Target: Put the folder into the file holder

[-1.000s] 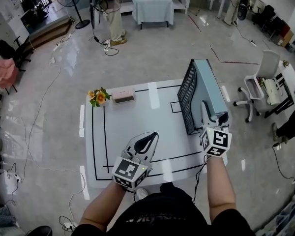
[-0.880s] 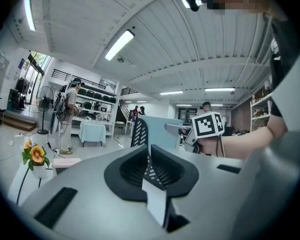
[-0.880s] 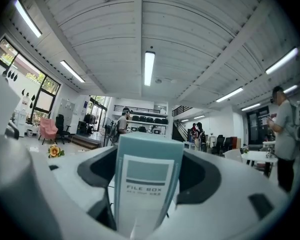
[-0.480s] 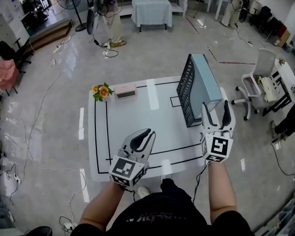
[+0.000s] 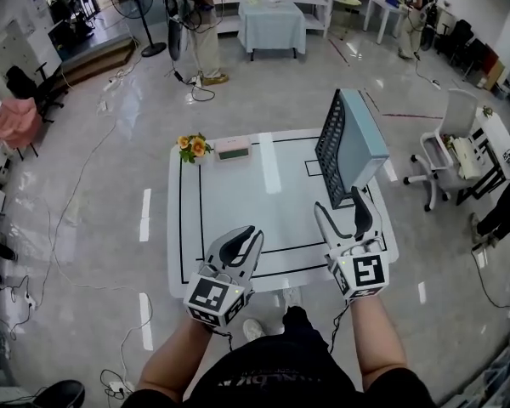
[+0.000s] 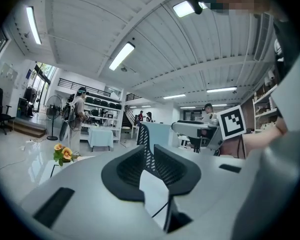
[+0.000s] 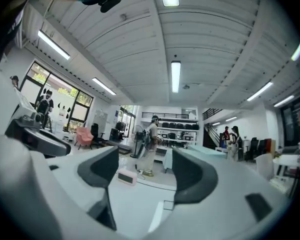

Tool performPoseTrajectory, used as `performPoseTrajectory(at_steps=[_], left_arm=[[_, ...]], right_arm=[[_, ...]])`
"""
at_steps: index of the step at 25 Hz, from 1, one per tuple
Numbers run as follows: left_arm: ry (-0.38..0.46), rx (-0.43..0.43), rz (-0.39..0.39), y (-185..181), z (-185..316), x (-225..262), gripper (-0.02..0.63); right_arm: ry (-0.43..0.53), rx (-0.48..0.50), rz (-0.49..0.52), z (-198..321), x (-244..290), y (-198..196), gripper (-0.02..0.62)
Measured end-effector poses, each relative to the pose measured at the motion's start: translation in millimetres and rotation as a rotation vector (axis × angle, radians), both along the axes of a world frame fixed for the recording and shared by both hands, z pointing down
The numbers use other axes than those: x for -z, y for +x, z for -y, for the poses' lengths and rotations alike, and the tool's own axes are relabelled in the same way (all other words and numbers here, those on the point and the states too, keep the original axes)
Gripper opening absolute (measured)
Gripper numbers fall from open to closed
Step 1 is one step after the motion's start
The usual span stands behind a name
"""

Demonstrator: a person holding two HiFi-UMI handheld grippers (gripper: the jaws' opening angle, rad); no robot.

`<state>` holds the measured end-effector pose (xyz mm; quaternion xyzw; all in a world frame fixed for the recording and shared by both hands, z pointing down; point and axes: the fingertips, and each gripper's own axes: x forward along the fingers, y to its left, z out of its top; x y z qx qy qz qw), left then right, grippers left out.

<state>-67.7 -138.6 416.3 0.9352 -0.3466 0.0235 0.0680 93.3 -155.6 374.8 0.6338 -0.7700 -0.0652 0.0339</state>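
Note:
The light blue folder (image 5: 362, 139) stands upright inside the black mesh file holder (image 5: 327, 145) at the table's right side. My right gripper (image 5: 338, 204) is open wide, with nothing between its fingers. It hangs a short way in front of the holder's near end and is clear of it. My left gripper (image 5: 254, 232) hovers over the table's front middle, its jaws a narrow crack apart and empty. In the left gripper view the file holder (image 6: 145, 134) shows through the slit of the left gripper (image 6: 149, 153). The right gripper (image 7: 146, 166) frames bare tabletop.
Orange flowers (image 5: 192, 146) and a pink clock (image 5: 233, 150) sit at the far left of the white table (image 5: 229, 202), which is marked with black lines. A white office chair (image 5: 446, 143) stands beside the table's right edge. A person (image 5: 206, 24) stands far behind. Cables lie on the floor.
My right gripper has drawn back from the folder's near end toward the table's front edge, still wide open. My left gripper stays near the front edge.

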Motion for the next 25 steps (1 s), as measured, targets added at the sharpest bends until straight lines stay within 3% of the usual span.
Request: performPoseTrajectory(at_steps=[7, 8, 11, 12, 18, 25], left_arm=[[0.0, 0.064, -0.003, -53.2, -27.3, 1.2, 0.061], [-0.001, 0.078, -0.009, -59.5, -29.8, 1.7, 0.061], [-0.009, 0.113, -0.031, -73.3, -36.4, 3.8, 0.061], [-0.012, 0.121, -0.036, -75.3, -38.4, 4.3, 0.061], [-0.009, 0.164, -0.049, -66.4, -48.3, 7.9, 0.037], [-0.01, 0.218, -0.037, -18.2, -72.3, 2.4, 0.003]], right_arm=[[-0.027, 0.132, 0.009, -36.0, -6.7, -68.3, 0.28], [-0.035, 0.153, 0.005, -40.6, -8.1, -76.1, 0.242], [-0.038, 0.199, -0.039, -53.3, -7.4, -94.8, 0.032], [-0.034, 0.21, -0.057, -57.0, -5.9, -98.6, 0.002], [-0.049, 0.296, -0.087, -71.9, -5.8, -103.9, 0.002], [-0.078, 0.394, -0.085, -97.9, -13.3, -71.8, 0.002]])
